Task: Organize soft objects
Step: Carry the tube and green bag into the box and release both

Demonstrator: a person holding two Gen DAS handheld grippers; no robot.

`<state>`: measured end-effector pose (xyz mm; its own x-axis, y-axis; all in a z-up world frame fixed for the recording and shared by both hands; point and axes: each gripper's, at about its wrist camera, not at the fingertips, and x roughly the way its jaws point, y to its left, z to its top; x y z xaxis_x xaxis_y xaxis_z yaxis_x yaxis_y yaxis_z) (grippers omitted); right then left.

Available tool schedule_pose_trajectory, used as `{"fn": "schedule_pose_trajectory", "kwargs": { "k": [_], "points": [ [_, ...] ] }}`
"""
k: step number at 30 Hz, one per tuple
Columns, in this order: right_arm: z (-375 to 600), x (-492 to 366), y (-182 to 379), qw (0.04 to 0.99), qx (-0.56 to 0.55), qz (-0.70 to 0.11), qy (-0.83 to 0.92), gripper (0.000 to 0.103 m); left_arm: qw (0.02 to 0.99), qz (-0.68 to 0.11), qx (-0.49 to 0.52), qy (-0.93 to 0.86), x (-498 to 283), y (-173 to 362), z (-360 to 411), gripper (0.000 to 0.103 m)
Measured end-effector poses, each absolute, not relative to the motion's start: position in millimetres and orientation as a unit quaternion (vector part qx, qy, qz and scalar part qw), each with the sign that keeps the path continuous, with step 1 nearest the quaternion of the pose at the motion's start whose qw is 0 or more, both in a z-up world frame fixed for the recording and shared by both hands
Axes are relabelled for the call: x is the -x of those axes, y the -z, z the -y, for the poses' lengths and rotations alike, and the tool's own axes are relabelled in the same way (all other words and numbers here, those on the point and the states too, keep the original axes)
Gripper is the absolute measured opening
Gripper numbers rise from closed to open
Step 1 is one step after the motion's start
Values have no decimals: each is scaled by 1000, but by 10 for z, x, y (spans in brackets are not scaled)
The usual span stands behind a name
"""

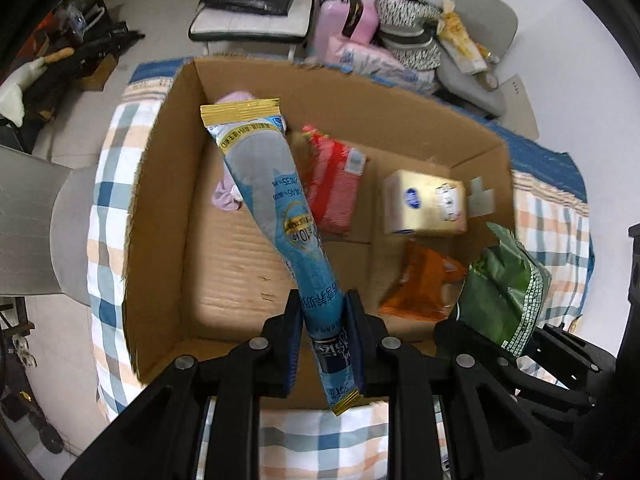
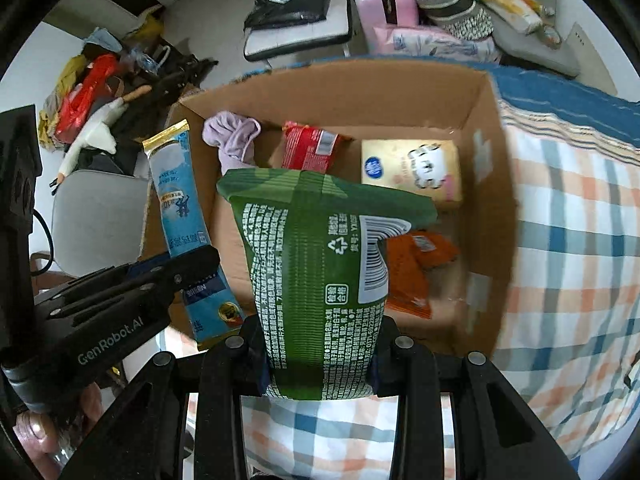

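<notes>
Above the box (image 1: 168,184), both fingers (image 1: 294,344) clamp packets.

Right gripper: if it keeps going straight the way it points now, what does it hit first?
Probably the box floor. The right gripper is shut on the green bag, which leads the way and covers the view ahead. The orange packet lies just to the right. Depth is hard to judge here.

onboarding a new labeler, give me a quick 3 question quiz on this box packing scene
1. True or false: the left gripper is shut on the blue pouch.
2. The right gripper holds: A) red packet B) green bag C) tissue pack
3. What purple item lies in the cardboard box's far left corner?

Key: 1 true; 2 B; 3 the purple cloth.
</notes>
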<state>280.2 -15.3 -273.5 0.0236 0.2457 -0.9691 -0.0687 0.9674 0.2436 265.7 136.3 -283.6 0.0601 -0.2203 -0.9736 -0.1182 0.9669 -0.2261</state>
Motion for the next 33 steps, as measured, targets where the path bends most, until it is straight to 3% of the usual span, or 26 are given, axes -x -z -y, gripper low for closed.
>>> {"fn": "schedule_pose_trajectory", "kwargs": {
  "k": [9,16,20,24,27,32,33],
  "points": [
    [-30,-3050,3317,682,-57,-722,-97,37,671,-732,109,42,-2812,3421,-1438,18],
    [-67,-3135,3490,673,-65,-730,-101,38,672,-735,83,32,-2856,3468,-1442,21],
    [-62,-3156,3536,673,-64,-729,-103,52,677,-734,54,10,-2864,3423,-1440,22],
    [-70,-3147,3481,679,-51,-725,-99,57,691,-721,41,2,-2843,3283,-1457,29],
    [-65,-3119,3417,688,-33,-720,-86,70,700,-712,44,0,-2815,3164,-1454,33],
    [16,-3033,3270,703,-8,-709,-60,93,723,-689,45,-7,-2745,2973,-1471,49],
    [51,-3014,3229,706,-5,-706,-54,95,727,-685,44,-10,-2737,2937,-1484,58]
  ]
}}
